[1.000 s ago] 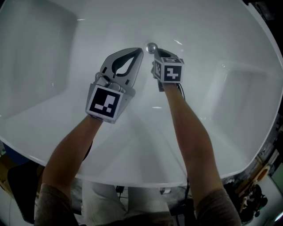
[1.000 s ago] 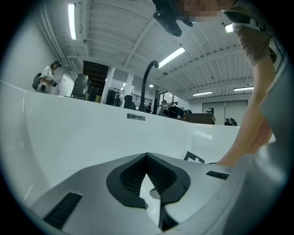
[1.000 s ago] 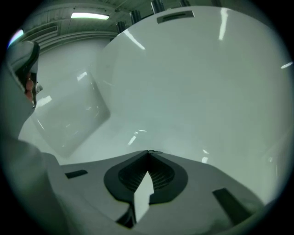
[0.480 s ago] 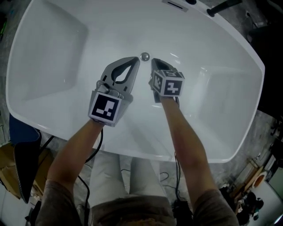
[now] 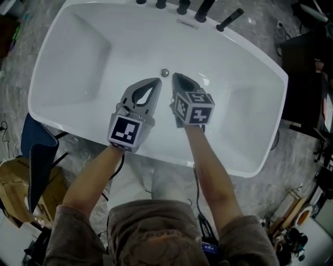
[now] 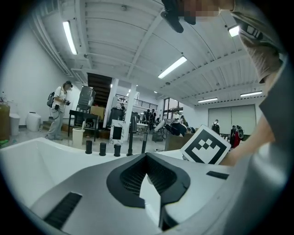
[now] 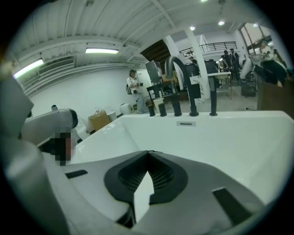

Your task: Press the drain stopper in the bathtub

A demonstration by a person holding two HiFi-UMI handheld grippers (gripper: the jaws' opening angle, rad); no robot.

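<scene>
We held both bare forearms stretched forward over the white bathtub (image 5: 73, 67), with the left claw (image 5: 157, 82) and right claw (image 5: 175, 78) side by side. Each claw was pressed together at the tips, pinching nothing. The drain stopper (image 5: 165, 72) sat on the tub floor just beyond and between the two tips. Past the stopper, black tap fittings (image 5: 204, 9) lined the far rim. The stopper was too small for us to tell whether it stood raised or pushed down.
</scene>
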